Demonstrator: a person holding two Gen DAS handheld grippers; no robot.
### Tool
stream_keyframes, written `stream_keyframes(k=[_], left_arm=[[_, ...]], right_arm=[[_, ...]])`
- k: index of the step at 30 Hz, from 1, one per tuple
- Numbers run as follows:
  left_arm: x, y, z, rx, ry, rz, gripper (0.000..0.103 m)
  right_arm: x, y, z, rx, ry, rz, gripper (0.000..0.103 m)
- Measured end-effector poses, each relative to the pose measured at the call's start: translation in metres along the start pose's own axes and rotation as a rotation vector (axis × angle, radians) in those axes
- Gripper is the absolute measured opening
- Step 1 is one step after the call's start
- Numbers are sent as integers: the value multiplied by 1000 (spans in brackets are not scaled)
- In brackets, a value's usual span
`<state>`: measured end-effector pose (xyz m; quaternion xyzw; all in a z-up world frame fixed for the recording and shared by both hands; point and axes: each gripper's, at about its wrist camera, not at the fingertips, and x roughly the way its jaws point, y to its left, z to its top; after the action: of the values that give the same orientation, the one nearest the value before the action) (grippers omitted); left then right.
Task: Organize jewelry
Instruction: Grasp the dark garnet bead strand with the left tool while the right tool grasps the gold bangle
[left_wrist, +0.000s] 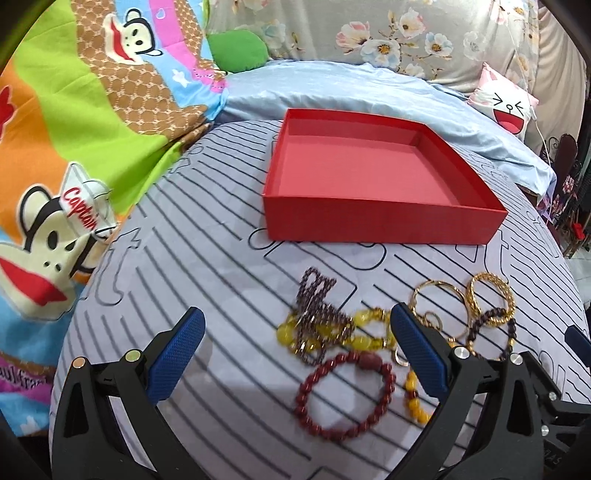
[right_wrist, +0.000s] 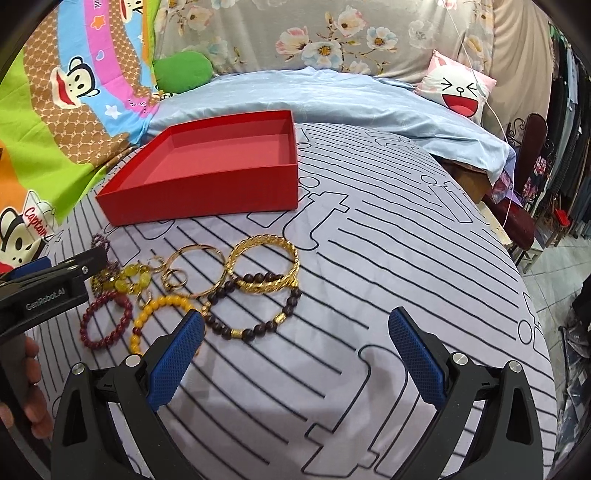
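An empty red box (left_wrist: 380, 221) (right_wrist: 207, 188) sits on the striped sheet. In front of it lies a pile of jewelry: a red bead bracelet (left_wrist: 345, 397) (right_wrist: 105, 319), a dark chain (left_wrist: 317, 306), yellow beads (left_wrist: 365, 332) (right_wrist: 159, 314), gold bangles (left_wrist: 491, 299) (right_wrist: 264, 267) and a dark bead bracelet (right_wrist: 251, 306). My left gripper (left_wrist: 295, 325) is open, low over the pile, with the red bracelet between its fingers. My right gripper (right_wrist: 295, 328) is open and empty, just right of the pile.
The striped grey sheet (right_wrist: 388, 258) covers the bed. A cartoon monkey blanket (left_wrist: 74, 147) lies at left, a blue blanket (left_wrist: 369, 88) behind the box, a cat cushion (right_wrist: 458, 88) at back right. The bed edge and floor (right_wrist: 554, 266) are at right.
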<state>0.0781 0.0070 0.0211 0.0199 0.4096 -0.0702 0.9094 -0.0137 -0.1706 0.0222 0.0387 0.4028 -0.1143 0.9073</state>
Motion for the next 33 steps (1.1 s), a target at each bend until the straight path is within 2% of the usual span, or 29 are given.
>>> stream_keyframes(k=[3,5,7,11,13,14,15,18,26,33], left_arm=[[10,-1,4,5,2,-18,90],[15,-1,5,3,13,-29,83],[21,1,8,0,31,-54,70],[28,2,8,-9,49,-76,56],[29,2,9,-11,50,-85,41],[30,2,9,-15,54,-97,36],[30,3,9,-18,57,-104,26],[27,2,9,-21,49,-121,11],[8,7,4,-43,7,-165,9],[4,9,-1,-50,6,-166,9]], right_arm=[[4,-1,3,4,4,5,96],[8,0,4,3,9,7,96],[11,1,5,4,15,14,96],[18,3,6,3,24,28,96],[19,4,6,2,26,34,96],[20,4,7,2,26,36,95],[20,4,7,1,25,37,95],[20,4,7,1,26,38,91],[31,-3,19,25,35,43,77],[44,10,30,-8,36,48,76]])
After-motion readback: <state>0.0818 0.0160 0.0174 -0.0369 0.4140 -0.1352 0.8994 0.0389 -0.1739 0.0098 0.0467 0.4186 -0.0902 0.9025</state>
